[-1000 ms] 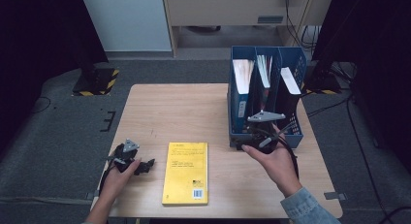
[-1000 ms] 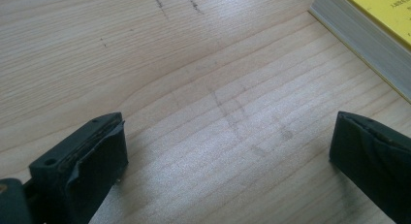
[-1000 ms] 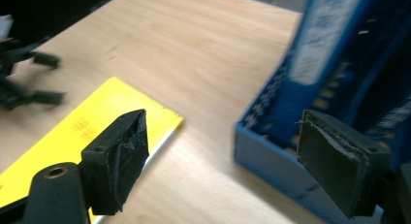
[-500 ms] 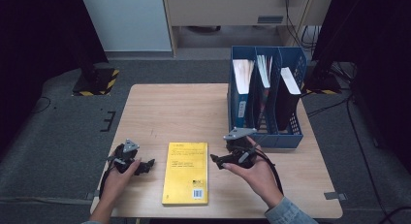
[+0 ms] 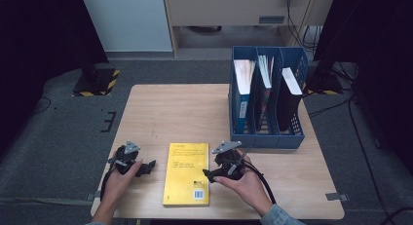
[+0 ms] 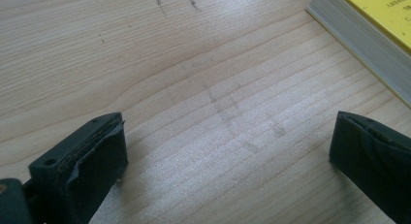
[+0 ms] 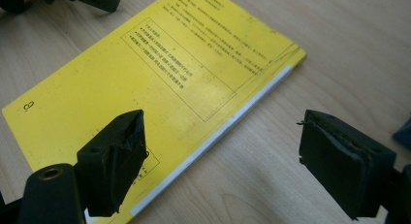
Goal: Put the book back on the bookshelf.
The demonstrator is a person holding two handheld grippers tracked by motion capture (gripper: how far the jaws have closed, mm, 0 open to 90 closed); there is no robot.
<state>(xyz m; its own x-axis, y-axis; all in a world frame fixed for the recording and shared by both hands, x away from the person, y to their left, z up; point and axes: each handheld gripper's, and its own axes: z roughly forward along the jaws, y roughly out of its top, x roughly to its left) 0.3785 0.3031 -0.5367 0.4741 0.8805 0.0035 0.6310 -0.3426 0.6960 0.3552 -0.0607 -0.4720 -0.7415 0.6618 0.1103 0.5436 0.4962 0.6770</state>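
Observation:
A yellow book (image 5: pixel 187 174) lies flat near the table's front edge. My right gripper (image 5: pixel 208 175) is at the book's right edge, open and pointing left. In the right gripper view the right gripper (image 7: pixel 228 161) has one jaw over the yellow book's (image 7: pixel 145 88) cover and the other over bare wood past its edge, gripping nothing. My left gripper (image 5: pixel 147 166) rests on the table to the book's left, pointing at it. In the left gripper view the left gripper (image 6: pixel 228 156) stands wide open over bare wood, with the book's page edge (image 6: pixel 358 35) a short way ahead.
A blue three-slot file holder (image 5: pixel 265 135) stands at the table's right, with books and papers upright in its slots. The wooden table (image 5: pixel 170 113) has bare room at its middle and back left. Cables trail from both grippers toward the front edge.
My right hand has come down and leftward from the front of the file holder to the book's right edge. The left hand and the book have kept still.

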